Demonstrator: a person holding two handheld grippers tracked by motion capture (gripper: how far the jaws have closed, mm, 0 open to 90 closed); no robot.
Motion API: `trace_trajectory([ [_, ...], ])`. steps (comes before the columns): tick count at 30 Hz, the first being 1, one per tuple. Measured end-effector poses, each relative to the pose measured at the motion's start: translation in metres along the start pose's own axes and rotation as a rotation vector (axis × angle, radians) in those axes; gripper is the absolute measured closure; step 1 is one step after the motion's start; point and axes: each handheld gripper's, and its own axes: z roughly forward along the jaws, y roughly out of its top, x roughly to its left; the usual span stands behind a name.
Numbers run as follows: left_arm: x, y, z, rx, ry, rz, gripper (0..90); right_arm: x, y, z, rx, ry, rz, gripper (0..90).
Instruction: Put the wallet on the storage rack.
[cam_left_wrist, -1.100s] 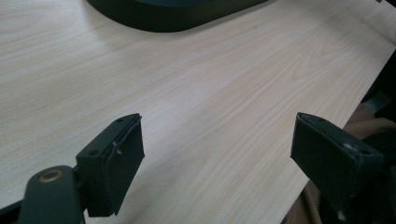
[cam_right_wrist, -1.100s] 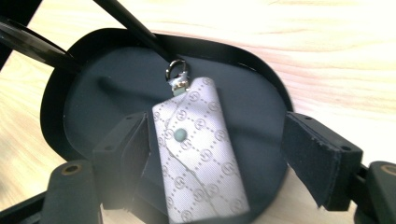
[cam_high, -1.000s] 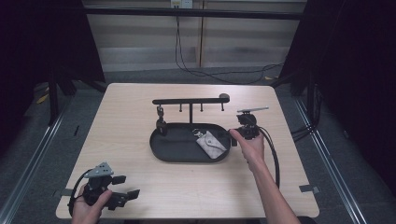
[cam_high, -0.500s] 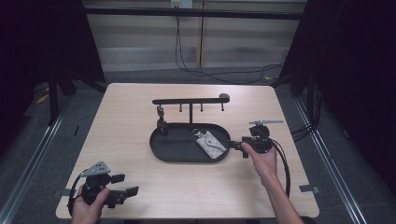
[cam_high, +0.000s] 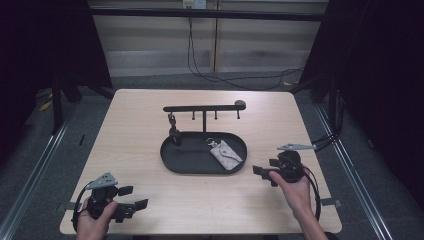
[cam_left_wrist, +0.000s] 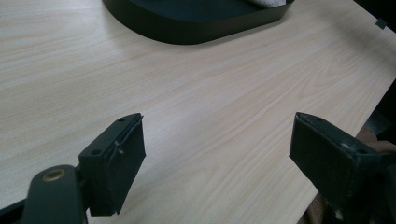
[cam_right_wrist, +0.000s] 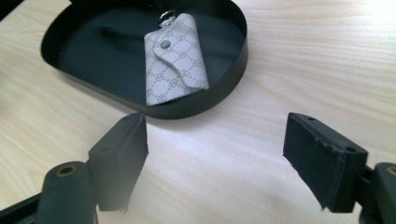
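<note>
A black oval tray (cam_high: 167, 161) lies mid-table with a grey patterned key pouch (cam_high: 225, 154) in its right half. Behind it stands a black peg rack (cam_high: 205, 107) with a small dark item (cam_high: 173, 133) hanging at its left. My right gripper (cam_high: 263, 170) hovers just right of the tray, pointing left at it. Its jaws have just been opening and stand wide with nothing between them. In the right gripper view the pouch (cam_right_wrist: 175, 58) lies inside the tray (cam_right_wrist: 229, 88), beyond my gripper (cam_right_wrist: 215, 158). My left gripper (cam_high: 134, 197) rests at the near left corner, open and empty.
The left gripper view shows bare wood between my gripper's (cam_left_wrist: 217, 158) jaws, the tray's wall (cam_left_wrist: 196, 30) ahead and the table's edge at the right. Cables trail from both grippers. Dark floor and metal rails surround the table.
My right hand has drawn back from beside the rack toward the near edge, right of the tray, and its jaws stand wider. The left hand has stayed put.
</note>
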Motion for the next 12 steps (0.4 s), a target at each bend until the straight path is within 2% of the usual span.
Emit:
trace_trajectory([
  [3, 0.000, 0.000, 0.000, 0.004, 0.003, 0.003, 18.1, -0.001, -0.011, -0.007, 0.003, -0.006, 0.001, 21.7],
  [6, 0.000, 0.000, 0.000, -0.001, -0.013, -0.010, 18.1, -0.004, -0.020, -0.010, 0.000, -0.019, 0.005, 21.2],
  [9, 0.000, 0.001, 0.002, 0.012, 0.009, 0.014, 18.1, -0.005, -0.029, -0.014, -0.029, -0.039, -0.001, 21.3],
  [12, 0.001, 0.002, 0.003, 0.012, 0.007, 0.019, 18.1, -0.007, -0.036, -0.013, -0.026, -0.031, 0.008, 21.3],
])
